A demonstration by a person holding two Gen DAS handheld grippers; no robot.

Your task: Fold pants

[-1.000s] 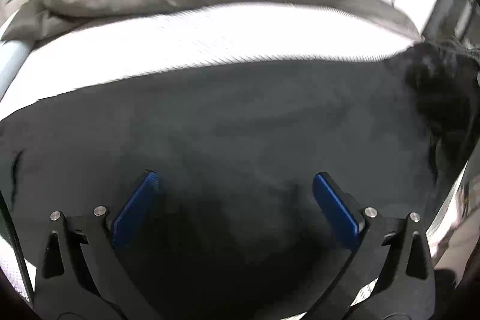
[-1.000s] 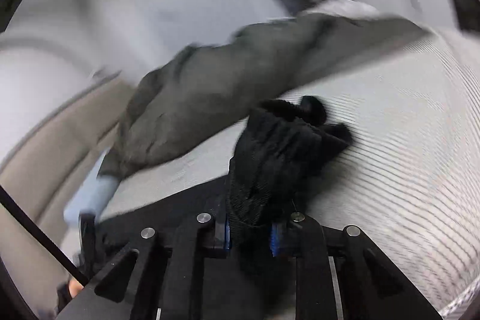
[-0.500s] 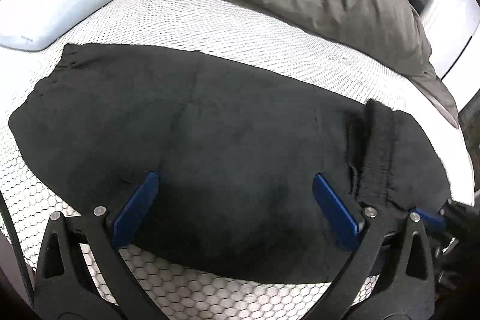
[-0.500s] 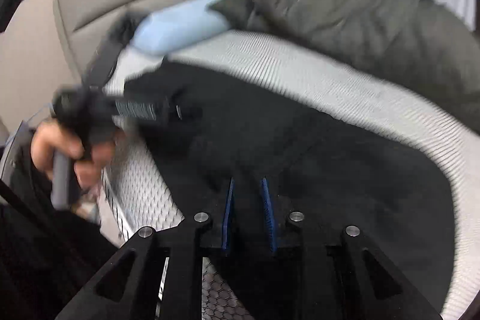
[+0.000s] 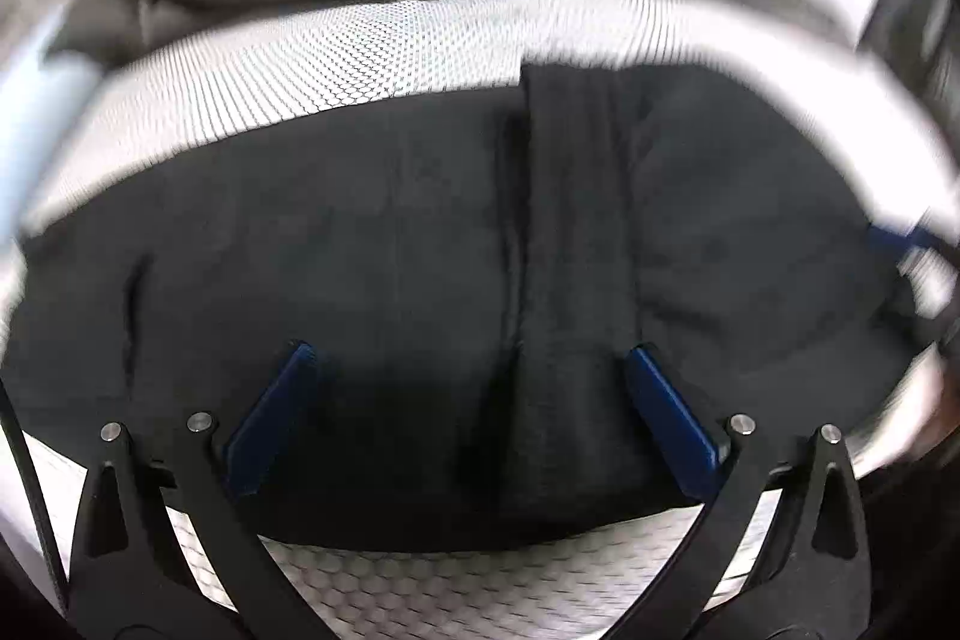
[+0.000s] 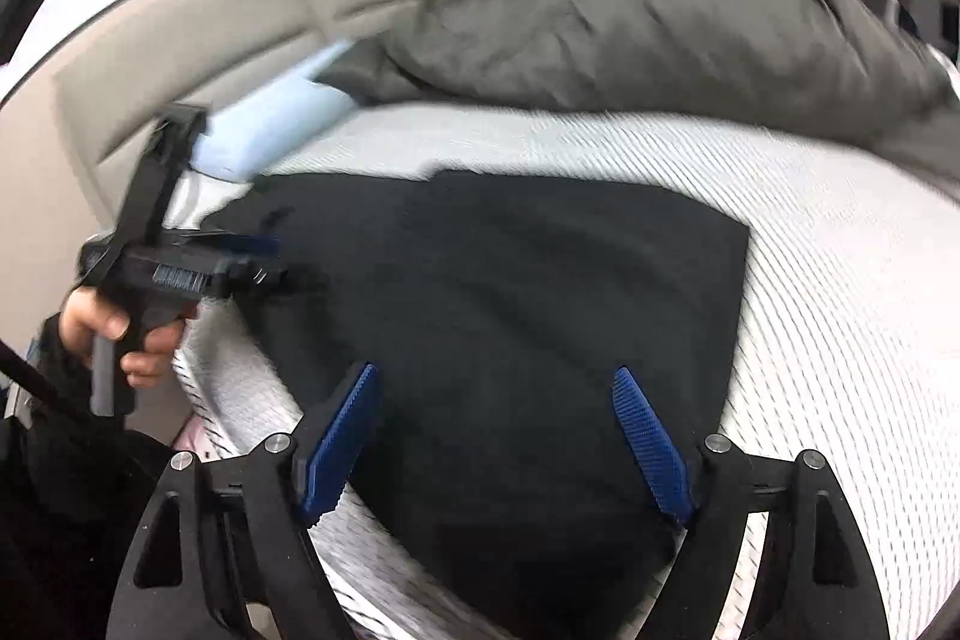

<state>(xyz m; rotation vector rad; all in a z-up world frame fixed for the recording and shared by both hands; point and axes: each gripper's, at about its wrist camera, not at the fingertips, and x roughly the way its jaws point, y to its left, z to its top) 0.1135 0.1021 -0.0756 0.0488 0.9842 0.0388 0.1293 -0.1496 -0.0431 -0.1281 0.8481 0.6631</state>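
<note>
The black pants point(image 5: 390, 232) lie folded flat on the white mesh mattress point(image 5: 336, 58). Their ribbed waistband point(image 5: 576, 232) runs as a strip across the top layer. My left gripper point(image 5: 468, 358) hovers open just above them, with the waistband strip between its blue fingers and nothing pinched. In the right wrist view the pants point(image 6: 510, 292) fill the middle. My right gripper point(image 6: 495, 379) is over their near edge with its jaws opening; the cloth lies under them and the pads do not press on it. The left gripper point(image 6: 270, 259) shows there at the left, held by a hand point(image 6: 120, 334).
A crumpled grey duvet point(image 6: 630, 22) lies along the far side of the mattress. A light blue pillow point(image 6: 276, 124) sits against the beige headboard point(image 6: 210, 40). The mattress edge point(image 6: 240, 400) drops off close to the pants on the person's side.
The right gripper let go of the bunched black cloth and its jaws spread wide. The pants now lie folded over. The left gripper stayed open and shifted over the waistband.
</note>
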